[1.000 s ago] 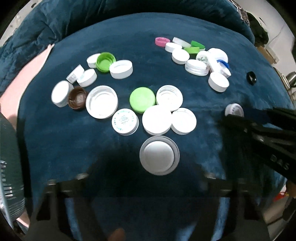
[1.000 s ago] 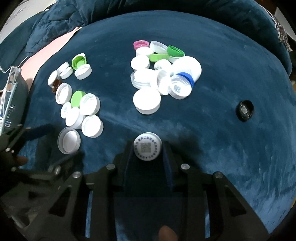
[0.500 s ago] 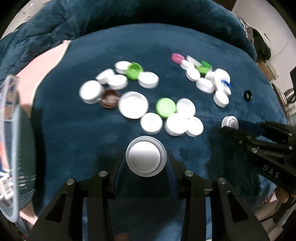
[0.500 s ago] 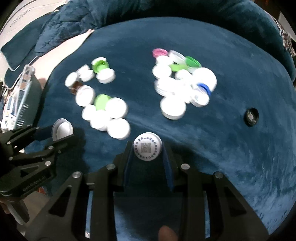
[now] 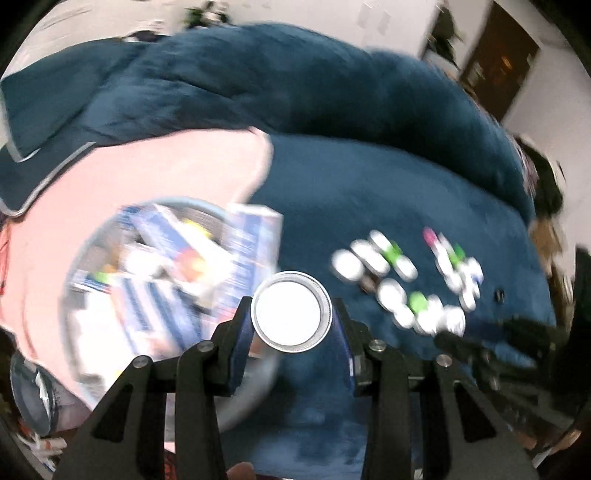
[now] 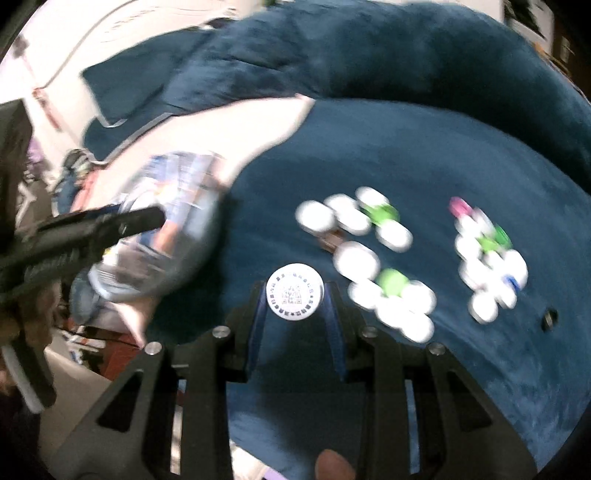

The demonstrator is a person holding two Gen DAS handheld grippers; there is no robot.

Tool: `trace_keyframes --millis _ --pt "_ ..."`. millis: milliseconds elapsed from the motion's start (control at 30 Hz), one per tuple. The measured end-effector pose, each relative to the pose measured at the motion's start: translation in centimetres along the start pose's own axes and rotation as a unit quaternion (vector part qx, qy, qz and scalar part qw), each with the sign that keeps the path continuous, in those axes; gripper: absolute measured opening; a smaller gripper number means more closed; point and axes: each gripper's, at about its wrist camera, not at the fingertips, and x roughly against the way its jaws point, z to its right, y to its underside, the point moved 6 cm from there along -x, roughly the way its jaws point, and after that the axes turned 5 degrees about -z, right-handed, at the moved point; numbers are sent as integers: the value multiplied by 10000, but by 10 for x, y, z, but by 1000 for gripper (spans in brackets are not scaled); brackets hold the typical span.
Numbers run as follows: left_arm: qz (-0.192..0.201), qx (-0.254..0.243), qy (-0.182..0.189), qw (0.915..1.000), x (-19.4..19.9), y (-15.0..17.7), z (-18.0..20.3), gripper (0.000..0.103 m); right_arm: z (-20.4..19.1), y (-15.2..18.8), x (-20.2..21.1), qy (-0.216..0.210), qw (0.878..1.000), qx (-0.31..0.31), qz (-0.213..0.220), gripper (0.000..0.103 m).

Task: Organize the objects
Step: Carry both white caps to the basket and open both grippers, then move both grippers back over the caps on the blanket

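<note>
Both clamped and lifted above the blue blanket (image 5: 369, 192): left gripper (image 5: 291, 314) on a large silver-rimmed white lid (image 5: 291, 313), right gripper (image 6: 294, 295) on a small printed white cap (image 6: 294, 291), near a blurred container (image 5: 173, 266).

A dark blue plush blanket (image 5: 388, 192) covers the work surface and bunches in thick folds behind it, a pink sheet (image 5: 155, 166) lies beside it, and pale walls (image 5: 388, 26) with a dark brown door (image 5: 498, 62) stand behind, all blurred.
</note>
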Motion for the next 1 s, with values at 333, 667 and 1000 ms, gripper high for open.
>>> trace_keyframes --millis 333,667,1000 --pt "267 1621 -355 9858 18 -23 -157 42 -143 -94 -19 -1038 9939 368 118 32" --pt "493 2325 -141 9712 1 -28 -206 42 -202 -150 -73 -1244 9921 143 -109 32" --pt "558 2299 -404 9708 11 -28 -206 99 -176 -152 -69 -1396 9892 -438 27 86"
